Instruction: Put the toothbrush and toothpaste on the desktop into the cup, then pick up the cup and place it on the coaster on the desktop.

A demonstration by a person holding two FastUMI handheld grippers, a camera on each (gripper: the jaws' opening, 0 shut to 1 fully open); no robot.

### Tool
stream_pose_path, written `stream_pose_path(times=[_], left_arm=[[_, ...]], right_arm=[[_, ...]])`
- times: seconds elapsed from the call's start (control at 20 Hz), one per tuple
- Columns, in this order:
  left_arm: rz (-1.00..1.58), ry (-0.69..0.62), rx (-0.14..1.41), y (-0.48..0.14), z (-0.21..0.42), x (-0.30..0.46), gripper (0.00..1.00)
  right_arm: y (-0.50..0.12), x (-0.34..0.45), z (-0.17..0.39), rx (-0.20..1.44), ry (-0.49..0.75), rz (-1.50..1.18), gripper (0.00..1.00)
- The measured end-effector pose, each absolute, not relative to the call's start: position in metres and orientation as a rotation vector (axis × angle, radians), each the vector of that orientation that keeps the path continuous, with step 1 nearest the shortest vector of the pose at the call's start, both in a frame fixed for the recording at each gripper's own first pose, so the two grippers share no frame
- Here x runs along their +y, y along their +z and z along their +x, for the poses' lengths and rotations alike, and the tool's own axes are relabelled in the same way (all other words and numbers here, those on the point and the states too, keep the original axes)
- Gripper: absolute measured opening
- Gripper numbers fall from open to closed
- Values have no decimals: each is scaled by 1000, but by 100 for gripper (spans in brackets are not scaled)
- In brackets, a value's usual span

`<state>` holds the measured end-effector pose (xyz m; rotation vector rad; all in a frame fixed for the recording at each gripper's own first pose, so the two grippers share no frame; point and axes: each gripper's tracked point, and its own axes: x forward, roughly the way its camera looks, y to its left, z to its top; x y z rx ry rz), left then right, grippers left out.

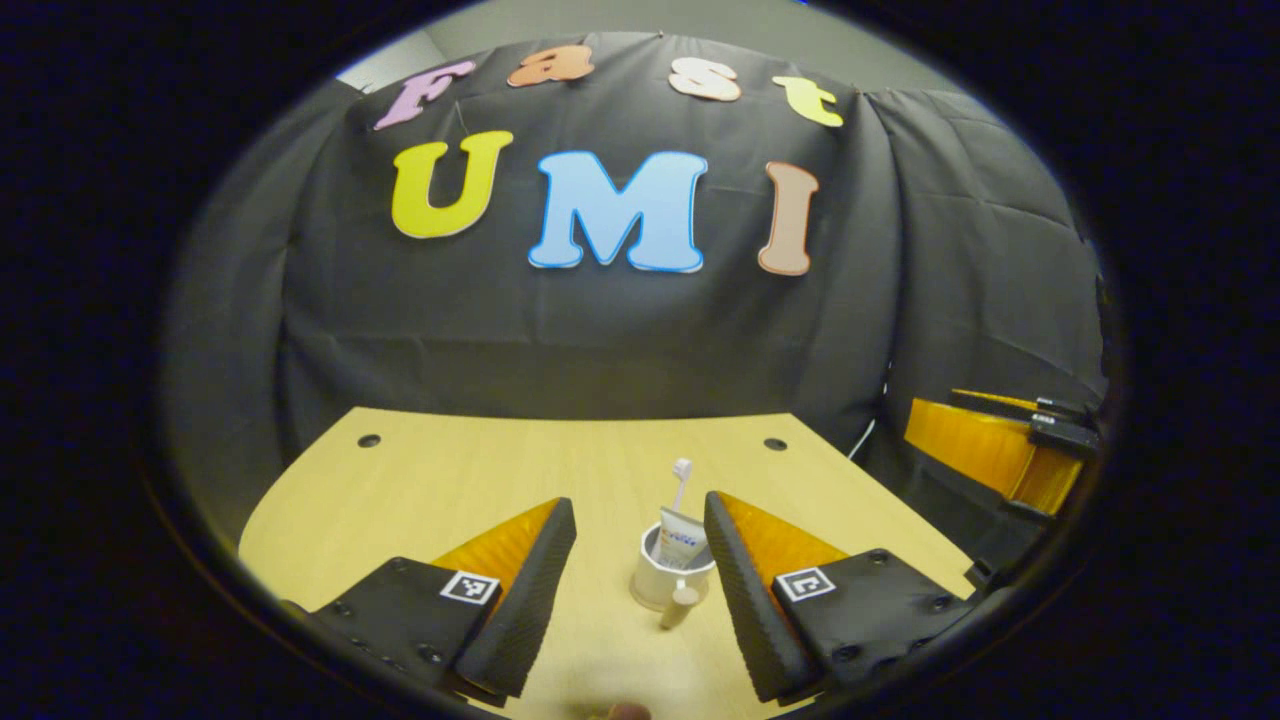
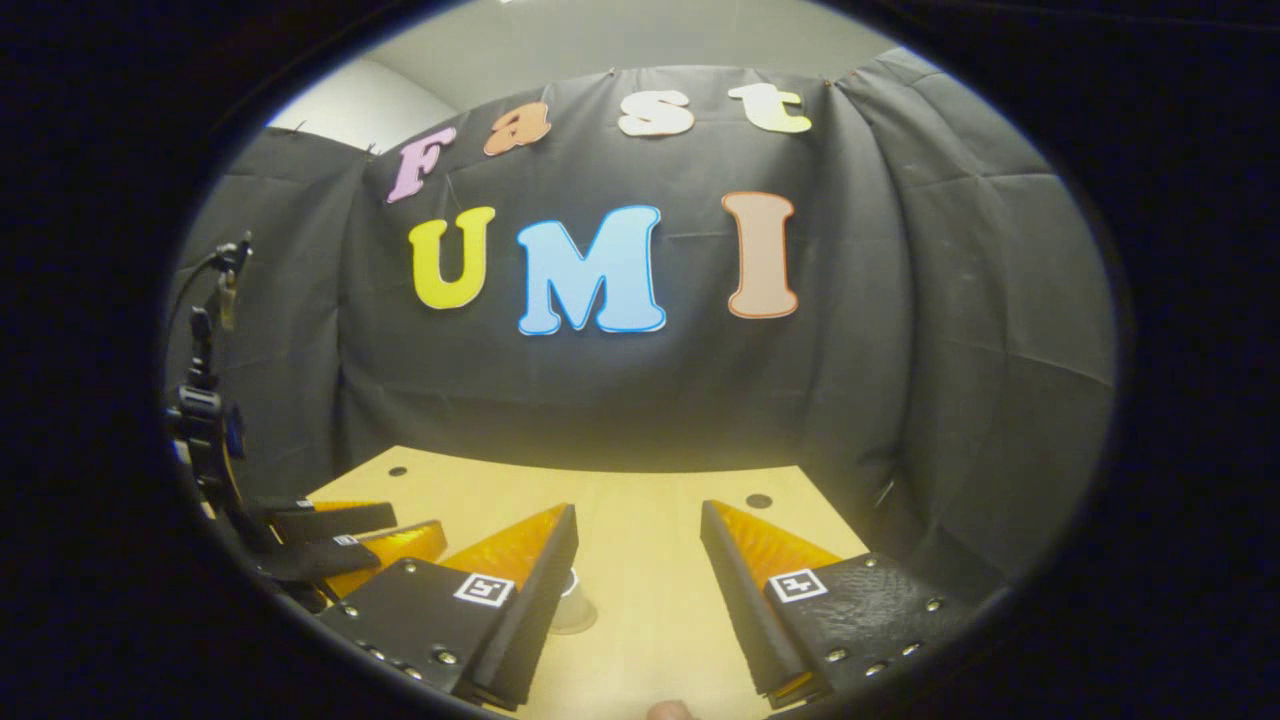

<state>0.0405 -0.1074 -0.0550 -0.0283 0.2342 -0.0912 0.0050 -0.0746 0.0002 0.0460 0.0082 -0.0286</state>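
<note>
In the left gripper view, the left claw (image 1: pixel 640 590) hangs spread wide above the wooden surface (image 1: pixel 450 470), pinching nothing. The white cup (image 1: pixel 668 580) stands upright between its two fingers but farther off, touched by neither. The toothbrush (image 1: pixel 681 482) stands in the cup, head up, leaning toward the back. The toothpaste (image 1: pixel 679 537) tube rests in it too, cap end down by the look of it. A small pale piece (image 1: pixel 680 606) lies at the near foot of the cup; whether it is the cup's handle or a separate bit I cannot tell. The claw is lined up with the cup, so the filling looks done and the lift is probably the step in hand. Nothing stands between the fingers and the cup. The right claw (image 1: pixel 1000 450) shows at the right edge, off the surface and well apart from the cup. Two dark holes (image 1: pixel 774 443) sit near the far edge of the surface.

In the right gripper view, the right claw (image 2: pixel 640 590) is also spread and holds nothing. A pale round thing (image 2: pixel 574 605), possibly the coaster, peeks out from behind its left finger; too much is hidden to be sure. The left claw (image 2: pixel 340 545) sits low at the left, beside a dark stand (image 2: pixel 205 410) with cabling.
</note>
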Motion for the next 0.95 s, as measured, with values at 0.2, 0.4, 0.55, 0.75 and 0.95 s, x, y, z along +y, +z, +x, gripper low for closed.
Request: stream_pose_path(times=[0.2, 0.4, 0.55, 0.75, 0.95], left_arm=[[-9, -69, 146, -28, 30, -99, 85], [20, -69, 113, -25, 35, -94, 92], [16, -80, 103, -21, 41, -94, 92], [25, -96, 82, -11, 41, -100, 92], [22, -94, 74, -11, 37, -113, 92]], right_arm=[[11, -74, -1, -38, -44, 63, 77], [14, -77, -1, -80, -80, 33, 77], [18, -76, 0, -74, -102, -6, 96], [24, -74, -5, -88, -103, -17, 95], [26, -82, -6, -100, -89, -17, 94]])
